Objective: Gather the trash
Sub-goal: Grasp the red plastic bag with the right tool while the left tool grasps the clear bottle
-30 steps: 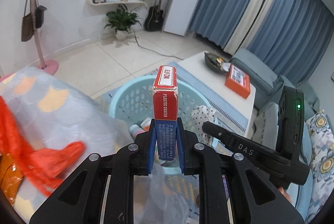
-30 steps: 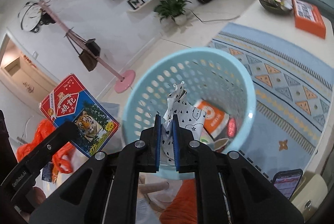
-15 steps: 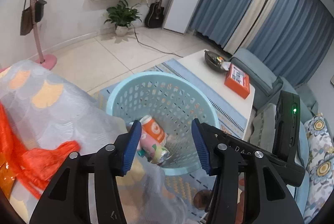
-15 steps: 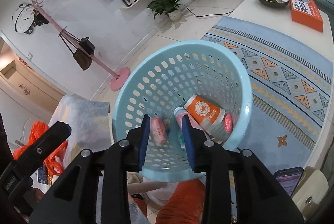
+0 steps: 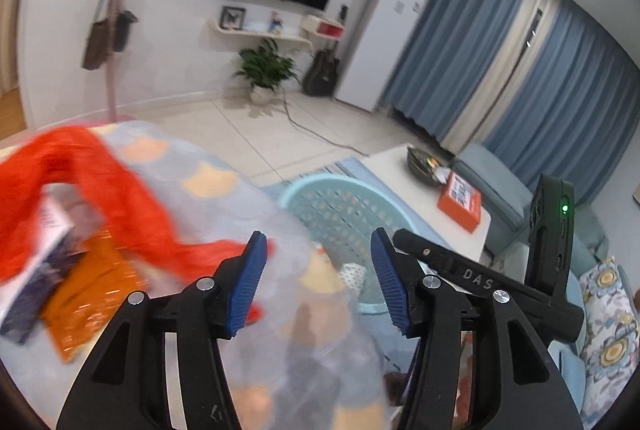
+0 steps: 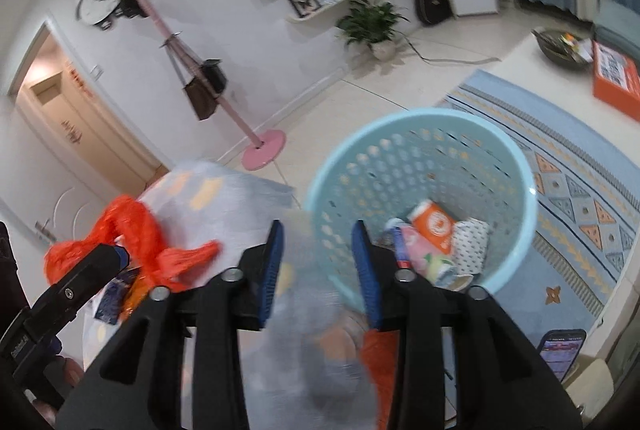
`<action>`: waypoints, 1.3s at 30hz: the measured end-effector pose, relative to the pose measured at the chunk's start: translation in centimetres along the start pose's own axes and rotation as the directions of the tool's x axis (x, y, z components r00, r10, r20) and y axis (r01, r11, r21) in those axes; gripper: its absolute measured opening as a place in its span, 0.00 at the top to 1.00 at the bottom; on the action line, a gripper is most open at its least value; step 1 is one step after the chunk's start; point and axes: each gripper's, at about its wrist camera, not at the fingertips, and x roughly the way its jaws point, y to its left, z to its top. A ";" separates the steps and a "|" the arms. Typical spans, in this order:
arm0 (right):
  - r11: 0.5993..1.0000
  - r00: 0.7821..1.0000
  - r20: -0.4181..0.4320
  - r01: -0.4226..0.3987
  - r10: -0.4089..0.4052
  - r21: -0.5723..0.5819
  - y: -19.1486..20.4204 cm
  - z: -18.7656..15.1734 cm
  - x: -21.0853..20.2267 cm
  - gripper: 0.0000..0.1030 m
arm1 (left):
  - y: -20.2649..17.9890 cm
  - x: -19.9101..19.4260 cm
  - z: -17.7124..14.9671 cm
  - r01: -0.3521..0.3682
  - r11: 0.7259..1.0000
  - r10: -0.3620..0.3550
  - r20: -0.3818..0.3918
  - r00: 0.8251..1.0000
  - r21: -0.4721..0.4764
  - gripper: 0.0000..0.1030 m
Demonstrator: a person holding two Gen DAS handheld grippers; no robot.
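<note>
A light blue perforated basket (image 6: 420, 117) stands on the floor, also in the left wrist view as the basket (image 5: 340, 205). In it lie an orange cup (image 6: 436, 226), a polka-dot paper (image 6: 472, 238) and a pink packet (image 6: 420, 258). My right gripper (image 6: 319, 266) hovers over the basket's near left rim, jaws opening, nothing between them. My left gripper (image 5: 320, 282) is over a cloth-covered table edge (image 5: 208, 185), jaws opening and empty. On that cloth lie a red-orange plastic bag (image 5: 100, 181), an orange packet (image 5: 92, 294) and a dark blue packet (image 5: 36, 278).
A white coffee table (image 5: 400, 165) holds an orange box (image 5: 460, 201) and a dark bowl (image 5: 424, 161). A pink coat stand (image 6: 264, 149) is behind the basket. A patterned blue rug (image 6: 580, 189) lies to the right, with a phone (image 6: 560, 346) at the lower right.
The left gripper let go of the red card box and the right let go of the polka-dot paper over the basket. Both jaws spread, and both grippers rose and swung left towards the cloth-covered table.
</note>
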 end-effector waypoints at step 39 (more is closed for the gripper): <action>0.786 0.974 -0.219 -0.092 -0.056 -0.611 26.8 -2.7 15.9 0.71 | 27.5 -13.0 -1.1 -0.309 0.937 0.302 -0.064 0.951 -0.161 0.37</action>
